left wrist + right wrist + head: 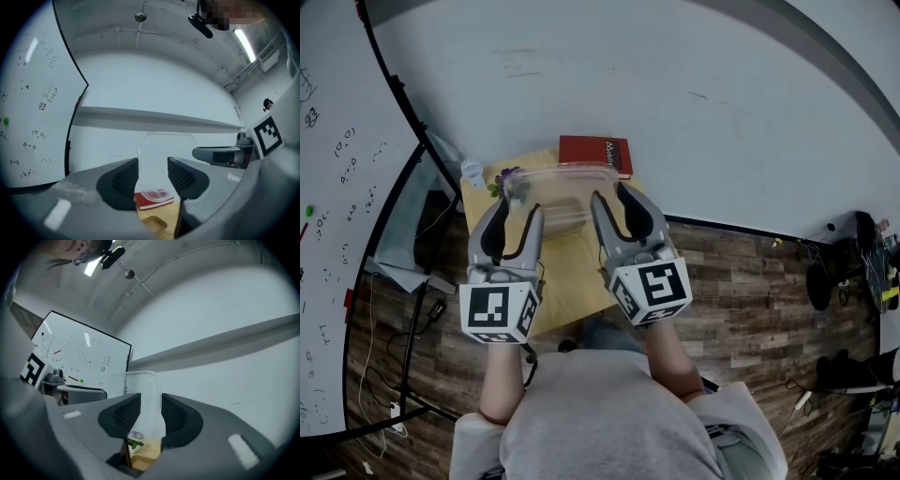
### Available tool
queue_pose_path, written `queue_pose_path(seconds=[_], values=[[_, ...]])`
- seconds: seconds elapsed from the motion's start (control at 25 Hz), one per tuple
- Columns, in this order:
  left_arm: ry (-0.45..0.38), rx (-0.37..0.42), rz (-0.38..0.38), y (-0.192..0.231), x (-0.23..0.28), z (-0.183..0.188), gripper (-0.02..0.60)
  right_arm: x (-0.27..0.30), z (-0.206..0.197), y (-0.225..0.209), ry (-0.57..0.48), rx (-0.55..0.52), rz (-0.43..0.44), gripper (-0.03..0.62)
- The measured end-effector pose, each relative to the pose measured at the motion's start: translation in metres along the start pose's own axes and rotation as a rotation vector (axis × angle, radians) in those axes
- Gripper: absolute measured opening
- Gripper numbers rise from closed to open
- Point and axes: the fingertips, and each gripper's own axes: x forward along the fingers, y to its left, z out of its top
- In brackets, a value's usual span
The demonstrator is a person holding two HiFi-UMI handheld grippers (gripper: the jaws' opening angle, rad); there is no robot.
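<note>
Both forearms reach forward from torso, side by side, near parallel. Left gripper (517, 208) in left hand, marker cube (499, 312) toward head. Right gripper (611, 195) level with it, slightly ahead, its cube (652, 291) tilted. Each gripper's jaws pinch one end of clear container (567, 202), thin wall between ribbed pads, narrow gap. Grippers face each other across it.

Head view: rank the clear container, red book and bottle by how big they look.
1. clear container, though it is nearer the camera, so its lead over the book is unsure
2. red book
3. bottle
</note>
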Motion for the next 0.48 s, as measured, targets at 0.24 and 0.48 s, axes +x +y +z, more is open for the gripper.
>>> queue_pose_path(seconds=[0.24,0.48], values=[[0.003,0.006,0.001,-0.0006,-0.0001,0.0006,0.193,-0.0002,-0.0007,-0.0005,0.000,0.006,-0.001,0.132],[0.008,0.005,0.004,0.0025,-0.0007,-0.0003,0.195,0.0019,-0.0015,0.0019,0.002,0.004,0.000,0.132]])
